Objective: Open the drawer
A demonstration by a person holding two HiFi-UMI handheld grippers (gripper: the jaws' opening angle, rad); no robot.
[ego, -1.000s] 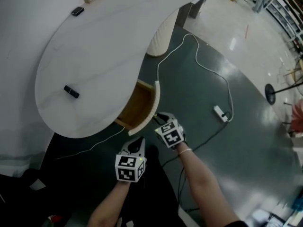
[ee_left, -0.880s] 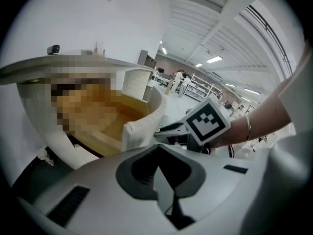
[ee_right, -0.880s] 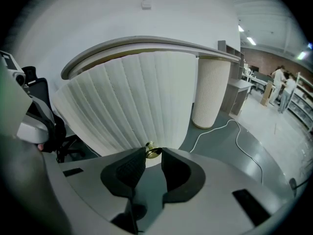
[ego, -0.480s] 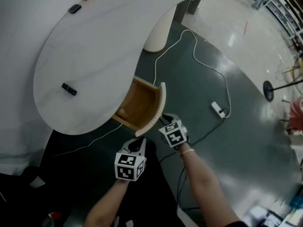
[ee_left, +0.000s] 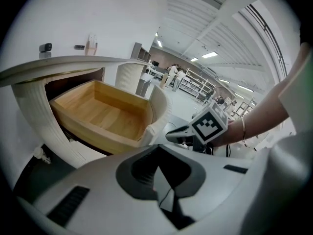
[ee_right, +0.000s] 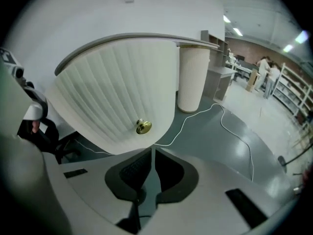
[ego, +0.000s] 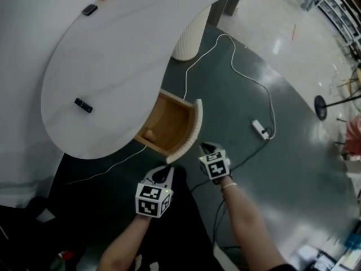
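Observation:
The wooden drawer (ego: 166,123) stands pulled out from under the white curved tabletop (ego: 113,55), its fluted white front (ego: 192,130) swung clear. The front carries a brass knob (ee_right: 143,127). My right gripper (ego: 203,147) hangs just off the front, a little back from the knob and apart from it. Its jaws are closing and are almost together, with nothing between them. My left gripper (ego: 167,168) waits below the drawer's near corner, jaws together and empty. In the left gripper view the drawer's bare inside (ee_left: 105,114) shows, with the right gripper (ee_left: 171,135) beside it.
A white cable (ego: 248,81) runs over the dark floor to a power strip (ego: 260,130). A fluted column (ego: 192,35) holds up the table. Two small black items (ego: 83,105) (ego: 89,9) lie on top. A round stand base (ego: 321,109) sits at the right.
The drawer has slid further out. My right gripper has let go of the knob, drawn back from the front, and brought its jaws together. The left gripper has hardly moved.

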